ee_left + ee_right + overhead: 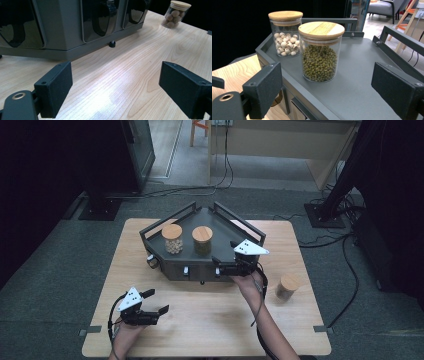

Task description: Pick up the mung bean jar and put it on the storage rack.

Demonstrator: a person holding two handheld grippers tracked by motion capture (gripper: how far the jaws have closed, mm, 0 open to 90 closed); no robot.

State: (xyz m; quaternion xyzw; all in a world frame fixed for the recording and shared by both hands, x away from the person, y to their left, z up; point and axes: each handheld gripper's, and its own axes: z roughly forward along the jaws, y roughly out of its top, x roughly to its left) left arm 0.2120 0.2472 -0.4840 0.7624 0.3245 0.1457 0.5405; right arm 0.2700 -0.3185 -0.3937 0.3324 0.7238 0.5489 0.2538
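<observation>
- Jars are the things in hand: the jar of green beans (320, 53) stands upright on the flat top of the grey rack (227, 227), straight ahead of the right gripper (239, 261) and near it, between the lines of its two jaws but beyond their tips.
- Past that jar and a little to its left, as the right gripper looks, stands the jar of pale balls (285, 33), also upright on the rack top; the two jars are near each other, and whether they touch cannot be told from this angle.
- Both jars carry round wooden lids.
- The right gripper hovers at the front edge of the rack, its jaws spread wide with nothing between them.
- A low rail runs along the far sides of the rack top, behind the jars.
- The left gripper (145, 309) is held low over the wooden table (210, 325), well apart from the rack, its jaws likewise spread and empty.
- Ahead of the left gripper is the rack's front face with its dark glossy panels and a small black foot under its edge.
- A third jar (175, 14), with brown balls inside and a wooden lid, stands on the table far ahead and to the right of the left gripper; in the high view it sits just right of the person's right forearm.
</observation>
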